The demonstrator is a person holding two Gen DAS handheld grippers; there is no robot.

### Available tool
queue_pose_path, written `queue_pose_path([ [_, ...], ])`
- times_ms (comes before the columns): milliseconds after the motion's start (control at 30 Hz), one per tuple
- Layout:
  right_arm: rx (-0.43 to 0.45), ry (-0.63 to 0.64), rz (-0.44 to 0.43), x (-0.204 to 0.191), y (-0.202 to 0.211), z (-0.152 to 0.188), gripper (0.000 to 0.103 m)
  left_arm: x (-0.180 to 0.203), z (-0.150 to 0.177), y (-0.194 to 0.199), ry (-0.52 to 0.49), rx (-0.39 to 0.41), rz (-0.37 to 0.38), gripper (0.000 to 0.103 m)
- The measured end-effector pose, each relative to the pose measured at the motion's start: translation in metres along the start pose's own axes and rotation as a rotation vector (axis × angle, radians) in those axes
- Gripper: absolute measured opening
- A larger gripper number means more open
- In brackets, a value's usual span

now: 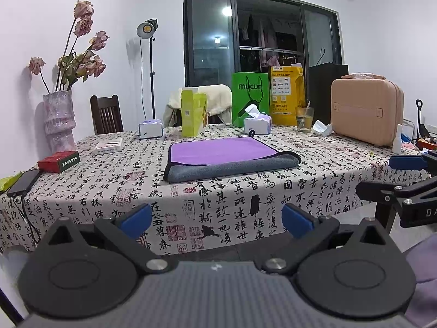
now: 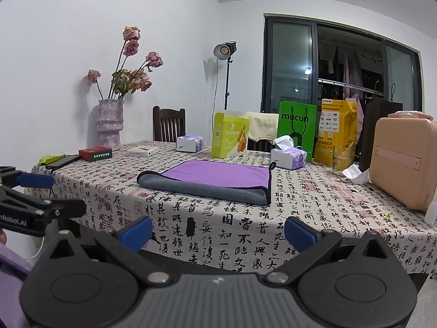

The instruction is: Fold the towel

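Observation:
The towel (image 1: 224, 154) lies on the table with its purple side up and its near edge folded over, showing a grey band (image 1: 232, 168). It also shows in the right wrist view (image 2: 215, 173). My left gripper (image 1: 217, 220) is open and empty, held in front of the table's near edge, well short of the towel. My right gripper (image 2: 218, 232) is also open and empty, likewise short of the table edge. The right gripper shows at the right in the left wrist view (image 1: 407, 175), and the left gripper at the left in the right wrist view (image 2: 35, 191).
The table (image 1: 82, 191) has a calligraphy-print cloth. Behind the towel stand a yellow-green box (image 1: 192, 113), two tissue boxes (image 1: 258, 123), a green bag (image 1: 250, 95), a yellow bag (image 1: 286, 95), a glass (image 1: 304, 119) and a pink case (image 1: 366, 110). A vase (image 1: 58, 120), a red box (image 1: 58, 161) and a phone (image 1: 23, 181) are at left.

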State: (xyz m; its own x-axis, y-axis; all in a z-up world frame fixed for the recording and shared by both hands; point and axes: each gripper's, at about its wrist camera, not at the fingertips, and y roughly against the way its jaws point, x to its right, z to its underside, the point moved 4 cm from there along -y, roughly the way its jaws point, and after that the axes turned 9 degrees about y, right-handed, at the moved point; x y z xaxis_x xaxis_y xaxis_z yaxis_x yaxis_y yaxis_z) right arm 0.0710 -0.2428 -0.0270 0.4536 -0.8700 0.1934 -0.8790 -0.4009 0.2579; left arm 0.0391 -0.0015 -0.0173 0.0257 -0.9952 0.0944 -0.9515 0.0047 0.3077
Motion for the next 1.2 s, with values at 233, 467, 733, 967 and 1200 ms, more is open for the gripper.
queue_pose_path([
  [233, -0.001, 0.0, -0.002, -0.001, 0.0, 0.001, 0.103, 0.0, 0.0, 0.0, -0.003, 0.006, -0.003, 0.103],
  [467, 0.002, 0.006, 0.006, -0.001, -0.002, 0.001, 0.103, -0.004, -0.005, -0.008, -0.03, 0.032, -0.023, 0.103],
  [733, 0.009, -0.006, 0.036, 0.008, -0.019, 0.0, 0.103, -0.027, -0.013, -0.045, -0.027, 0.057, -0.062, 0.103],
  [967, -0.023, -0.02, 0.048, 0.02, -0.064, 0.008, 0.103, -0.056, -0.018, -0.095, 0.028, 0.018, -0.095, 0.103],
  [1200, -0.018, 0.012, 0.069, 0.037, -0.099, 0.008, 0.101, -0.065, -0.024, -0.125, 0.029, -0.012, -0.081, 0.103],
])
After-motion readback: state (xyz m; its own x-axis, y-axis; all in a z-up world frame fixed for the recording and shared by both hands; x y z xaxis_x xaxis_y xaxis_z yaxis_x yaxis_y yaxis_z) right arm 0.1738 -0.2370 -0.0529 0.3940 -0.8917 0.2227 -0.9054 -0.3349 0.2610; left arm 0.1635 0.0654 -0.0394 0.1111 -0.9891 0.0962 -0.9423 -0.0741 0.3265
